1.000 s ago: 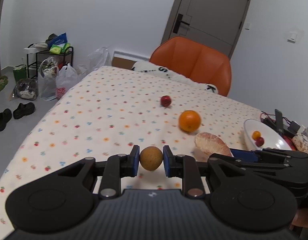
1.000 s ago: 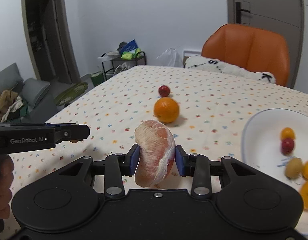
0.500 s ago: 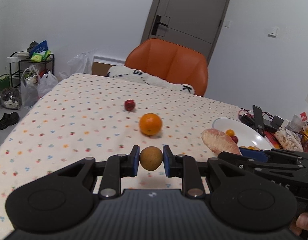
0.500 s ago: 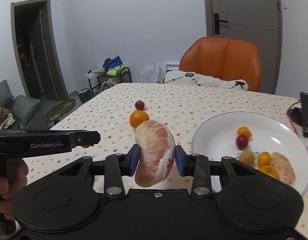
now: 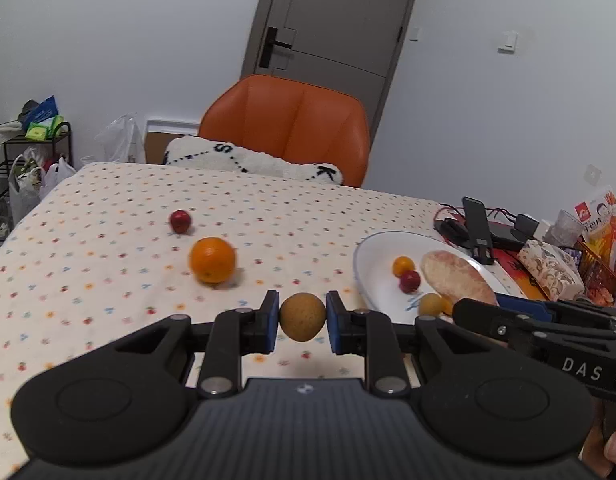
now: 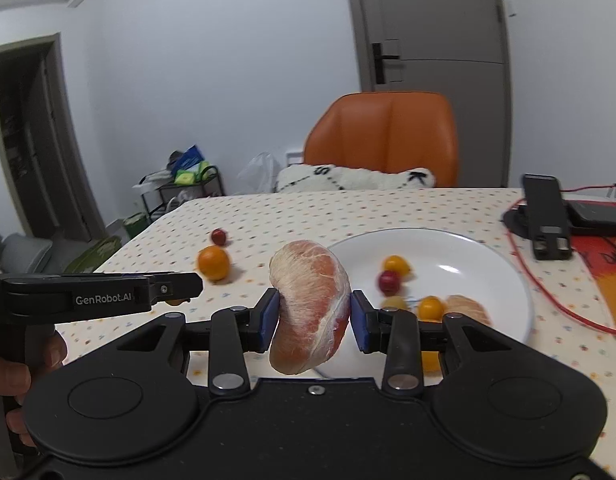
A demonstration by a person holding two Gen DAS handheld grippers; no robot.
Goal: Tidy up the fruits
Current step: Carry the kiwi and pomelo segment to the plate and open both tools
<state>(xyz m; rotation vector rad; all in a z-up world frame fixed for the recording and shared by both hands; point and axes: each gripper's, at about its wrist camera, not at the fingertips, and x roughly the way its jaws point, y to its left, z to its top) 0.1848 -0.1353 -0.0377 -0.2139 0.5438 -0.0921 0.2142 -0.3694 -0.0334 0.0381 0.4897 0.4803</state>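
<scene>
My left gripper [image 5: 301, 322] is shut on a small round tan fruit [image 5: 301, 312], held above the dotted tablecloth just left of the white plate [image 5: 368, 280]. My right gripper [image 6: 311, 320] is shut on a peeled pink pomelo segment [image 6: 308, 280], at the plate's [image 6: 468, 248] near-left rim. The plate holds several small fruits and another pomelo piece [image 6: 466, 310]. An orange [image 5: 211, 260] and a small red fruit [image 5: 180, 221] lie on the cloth to the left. In the right wrist view the left gripper [image 6: 187, 286] shows side-on at the left.
An orange chair [image 5: 287, 120] with a white cushion [image 5: 251, 160] stands behind the table. A black phone stand [image 6: 546, 216], red cables [image 6: 548, 292] and snack packets [image 5: 600, 220] crowd the table's right side. A hand [image 6: 11, 376] holds the left gripper's handle.
Both grippers have swung to the right towards the plate, which now sits closer and more central. Each keeps its hold on its fruit.
</scene>
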